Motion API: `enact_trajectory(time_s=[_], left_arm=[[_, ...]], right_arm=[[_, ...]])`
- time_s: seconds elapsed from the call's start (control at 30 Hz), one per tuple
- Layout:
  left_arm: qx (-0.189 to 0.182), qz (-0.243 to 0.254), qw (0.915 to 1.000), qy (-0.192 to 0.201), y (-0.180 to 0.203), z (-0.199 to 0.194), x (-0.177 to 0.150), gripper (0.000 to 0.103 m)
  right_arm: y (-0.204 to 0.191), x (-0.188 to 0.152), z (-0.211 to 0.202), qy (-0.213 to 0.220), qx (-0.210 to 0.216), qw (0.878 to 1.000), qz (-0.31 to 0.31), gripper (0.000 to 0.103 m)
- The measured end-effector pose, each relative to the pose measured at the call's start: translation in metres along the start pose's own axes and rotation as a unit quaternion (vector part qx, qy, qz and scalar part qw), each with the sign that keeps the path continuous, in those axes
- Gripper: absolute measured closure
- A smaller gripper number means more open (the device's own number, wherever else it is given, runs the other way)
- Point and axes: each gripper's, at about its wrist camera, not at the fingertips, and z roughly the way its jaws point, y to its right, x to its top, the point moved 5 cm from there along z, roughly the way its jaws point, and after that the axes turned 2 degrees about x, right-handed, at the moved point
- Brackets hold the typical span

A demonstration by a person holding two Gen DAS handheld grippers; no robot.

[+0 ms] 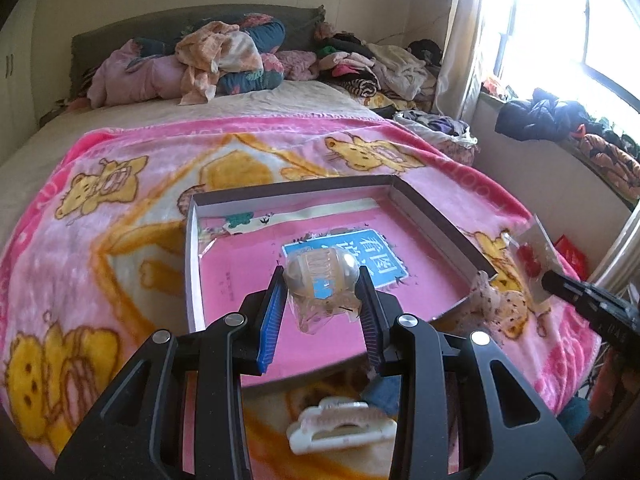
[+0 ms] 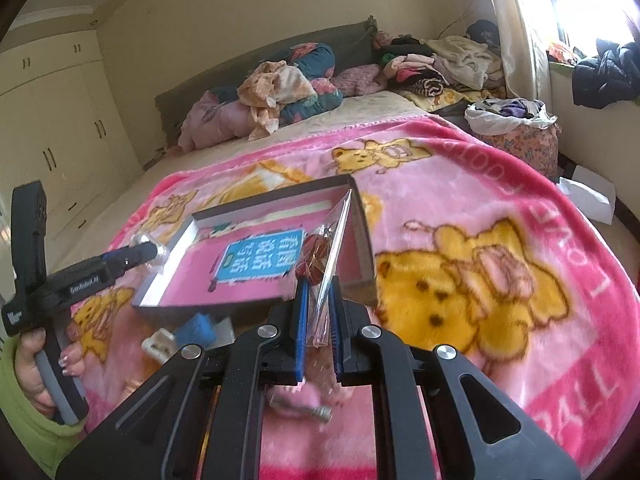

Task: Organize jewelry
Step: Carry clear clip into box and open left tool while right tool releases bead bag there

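Both tools carrying bagged jewelry over the box.
Left tool (image 1: 322, 280) gripping a bracelet bag (image 1: 320, 276), right tool (image 2: 318, 304) pinching a red-piece packet (image 2: 320, 256); lowering each inside the box (image 1: 192, 240) walls before letting go.

Left gripper (image 1: 322, 280) clamps a clear bag holding a bracelet (image 1: 320, 270) above the shallow box (image 1: 432, 210) on the pink blanket (image 1: 120, 216); a white hair clip (image 1: 340, 426) lies below.
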Motion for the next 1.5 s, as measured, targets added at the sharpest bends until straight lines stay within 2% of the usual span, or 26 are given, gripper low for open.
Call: enact_trajectory(time_s=[0.3, 0.7, 1.1, 1.5], left_arm=[[0.012, 0.008, 0.9998, -0.017, -0.003, 0.030, 0.007, 0.076], [0.026, -0.002, 0.9984, -0.050, -0.016, 0.067, -0.002, 0.076], [0.028, -0.013, 0.9971, -0.070, -0.022, 0.082, -0.012, 0.076], [0.026, -0.017, 0.9968, -0.074, -0.023, 0.086, -0.014, 0.076]], right_arm=[[0.007, 0.025, 0.033, -0.010, 0.012, 1.000, 0.001, 0.093], [0.011, 0.036, 0.086, -0.043, 0.021, 0.999, 0.003, 0.093], [0.008, 0.024, 0.123, -0.085, 0.012, 0.996, -0.016, 0.093], [0.018, 0.015, 0.125, -0.092, -0.003, 0.996, -0.006, 0.090]])
